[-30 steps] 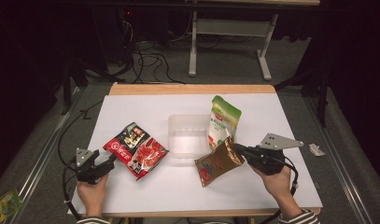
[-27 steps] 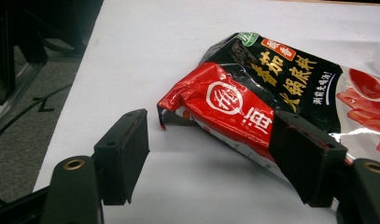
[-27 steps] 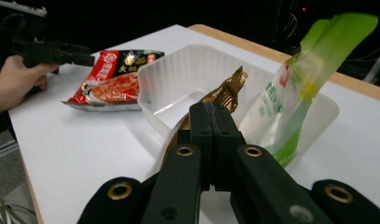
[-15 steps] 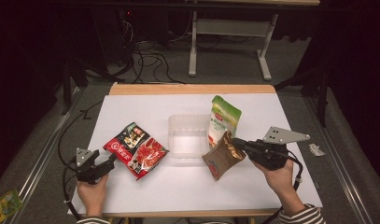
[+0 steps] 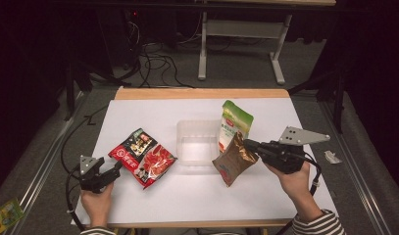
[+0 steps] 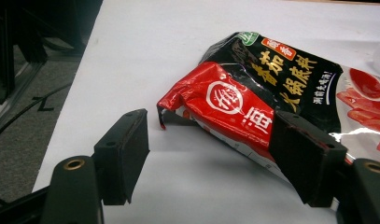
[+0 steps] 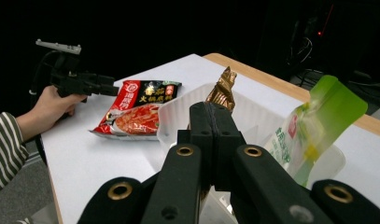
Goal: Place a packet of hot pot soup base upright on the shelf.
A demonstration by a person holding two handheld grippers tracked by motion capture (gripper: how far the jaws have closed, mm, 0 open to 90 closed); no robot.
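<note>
A crinkled brown-gold pouch (image 5: 233,163) hangs from my right gripper (image 5: 247,145), its lower end at the white table. In the right gripper view the right gripper (image 7: 211,112) is shut on the brown-gold pouch (image 7: 223,86), whose top sticks up past the jaws. A red and black food packet (image 5: 144,157) lies flat at centre left. My left gripper (image 5: 116,169) stands open just before its near corner. In the left gripper view the left gripper (image 6: 211,128) has wide jaws either side of the red packet (image 6: 243,100) corner, without pressing it.
A clear plastic tray (image 5: 187,129) sits mid-table, with a green pouch (image 5: 235,122) leaning at its right wall. From the right gripper's camera the tray (image 7: 176,112) and green pouch (image 7: 318,116) are just ahead. The table's wooden far edge (image 5: 202,93) runs behind.
My right gripper has risen a little and drawn toward the tray, lifting the brown-gold pouch from a slanted lie to a more upright hang. The left gripper has stayed put.
</note>
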